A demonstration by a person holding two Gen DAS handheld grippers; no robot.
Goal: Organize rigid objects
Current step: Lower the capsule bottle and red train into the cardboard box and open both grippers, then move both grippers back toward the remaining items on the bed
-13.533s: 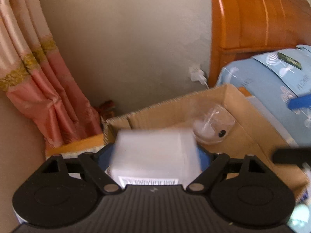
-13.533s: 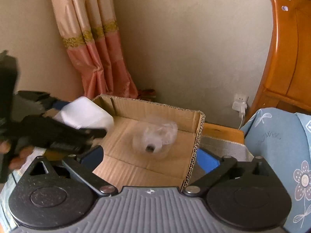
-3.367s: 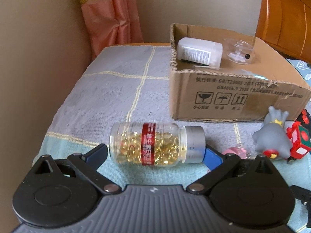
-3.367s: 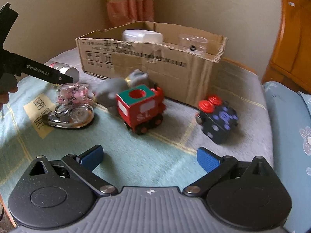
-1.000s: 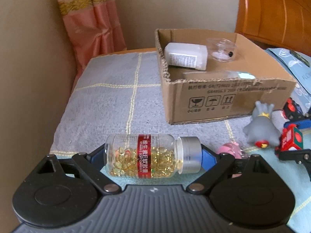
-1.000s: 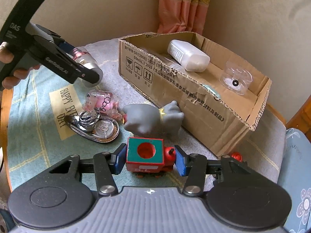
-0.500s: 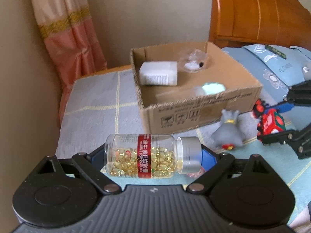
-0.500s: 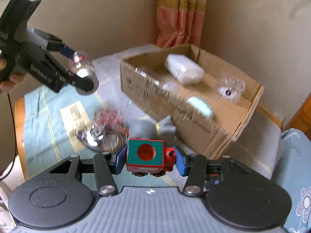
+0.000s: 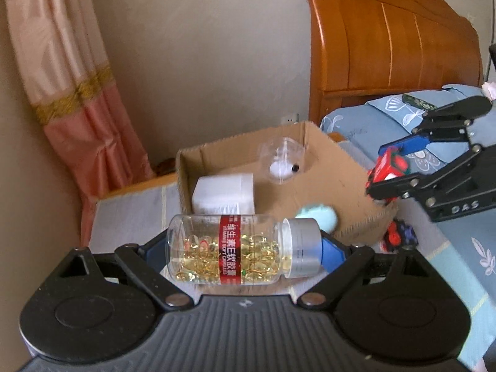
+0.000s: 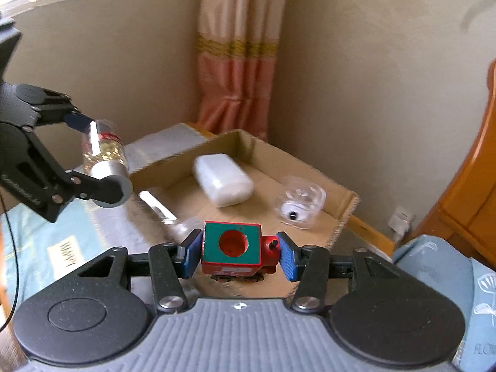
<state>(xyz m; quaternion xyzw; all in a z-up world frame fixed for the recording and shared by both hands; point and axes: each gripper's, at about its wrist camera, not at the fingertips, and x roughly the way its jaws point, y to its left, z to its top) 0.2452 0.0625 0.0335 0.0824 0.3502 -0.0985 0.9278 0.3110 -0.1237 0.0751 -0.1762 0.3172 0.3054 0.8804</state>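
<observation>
Beige walls meet at a corner hung with a pink curtain point(image 10: 238, 71) banded in gold; an orange wooden headboard point(image 9: 387, 40) rises to the right of the cardboard box point(image 9: 338, 170), which sits on a surface covered by a grey and pale green cloth point(image 9: 127, 214).

Left gripper point(image 9: 245, 249): its fingers point(image 9: 333, 252) stand wide and clamp a clear capsule bottle point(image 9: 229, 249) end to end, base on one blue pad, silver cap on the other. The bottle lies crosswise, in the air, on the near side of the box.

Right gripper point(image 10: 237, 254): its fingers point(image 10: 286, 255) are set narrow on a red toy train point(image 10: 232, 248), green face with a round hole toward the camera. The jaws have just been opening slightly, yet the train remains between the pads and clear of the surface, above the box's near edge.

Inside the box lie a white bottle point(image 10: 221, 179) on its side, a clear round container point(image 10: 300, 206) toward the far end, and a pale teal item point(image 9: 319, 217) near the front wall.

Compared with one second ago, both grippers are higher and nearer the box; the train, then down beside the grey figure outside the box, is now lifted. A dark block with red knobs point(image 9: 400, 237) rests just outside the box's right corner.
</observation>
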